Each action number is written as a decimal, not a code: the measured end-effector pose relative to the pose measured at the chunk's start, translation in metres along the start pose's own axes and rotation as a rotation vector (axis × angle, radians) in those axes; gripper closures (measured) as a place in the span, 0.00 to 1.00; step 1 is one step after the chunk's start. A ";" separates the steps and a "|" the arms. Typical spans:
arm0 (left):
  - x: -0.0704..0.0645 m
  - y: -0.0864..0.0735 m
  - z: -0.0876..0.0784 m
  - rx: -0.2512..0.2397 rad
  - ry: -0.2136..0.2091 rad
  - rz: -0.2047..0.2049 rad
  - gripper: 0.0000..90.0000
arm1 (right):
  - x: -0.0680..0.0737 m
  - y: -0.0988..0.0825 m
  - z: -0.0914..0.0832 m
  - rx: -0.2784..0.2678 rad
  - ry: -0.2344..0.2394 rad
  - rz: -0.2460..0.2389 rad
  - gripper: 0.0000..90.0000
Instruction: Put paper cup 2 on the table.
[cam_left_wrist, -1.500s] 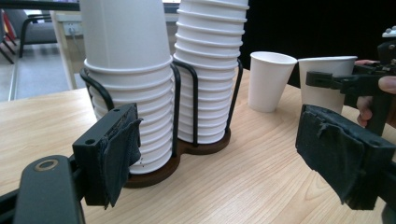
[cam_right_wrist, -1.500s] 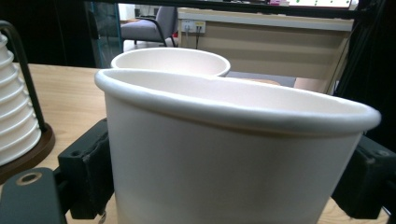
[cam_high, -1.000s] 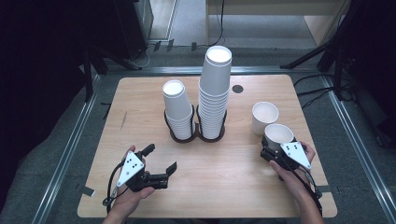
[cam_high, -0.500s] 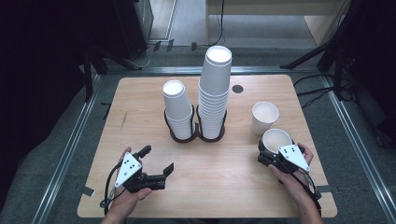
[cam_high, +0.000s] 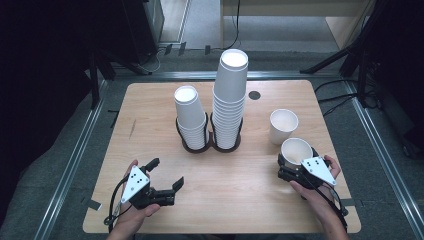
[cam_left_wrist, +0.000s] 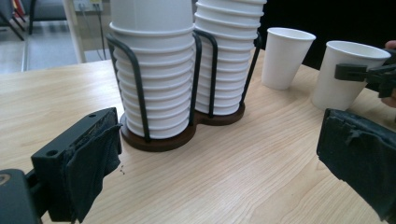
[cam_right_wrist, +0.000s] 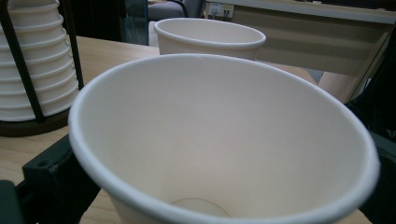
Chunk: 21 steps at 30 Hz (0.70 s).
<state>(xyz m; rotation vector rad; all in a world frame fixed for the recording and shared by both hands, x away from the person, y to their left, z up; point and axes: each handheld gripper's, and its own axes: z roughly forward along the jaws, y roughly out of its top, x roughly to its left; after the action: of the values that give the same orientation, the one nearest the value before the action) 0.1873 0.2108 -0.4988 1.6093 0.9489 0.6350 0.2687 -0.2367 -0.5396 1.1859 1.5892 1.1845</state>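
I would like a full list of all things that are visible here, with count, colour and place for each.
table: one, light wood, under everything.
rack: one, black wire with two dark round bases, table centre.
short stack: one, white cups, left ring of the rack.
tall stack: one, white cups, right ring of the rack.
far cup: one, white, upright, right of the rack.
near cup: one, white, upright, between the right tool's jaws, which have just been opening.
black disc: one, far edge of the table.
left tool: one, black, open, front left, holds nothing.
right tool: one, black, open, front right.
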 end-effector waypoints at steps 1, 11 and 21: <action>0.001 -0.001 -0.001 0.000 0.010 0.000 0.00 | 0.000 0.000 -0.001 0.003 0.004 -0.002 0.00; 0.008 -0.009 -0.011 0.010 0.045 -0.007 0.00 | -0.006 0.001 -0.018 0.004 0.032 -0.006 0.00; 0.021 -0.017 -0.023 0.022 0.097 -0.033 0.00 | -0.012 0.000 -0.042 -0.010 0.043 -0.043 0.00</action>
<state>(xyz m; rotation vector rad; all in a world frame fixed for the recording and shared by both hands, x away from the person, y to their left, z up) 0.1761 0.2419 -0.5116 1.5911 1.0547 0.6871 0.2316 -0.2573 -0.5289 1.1210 1.6315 1.1959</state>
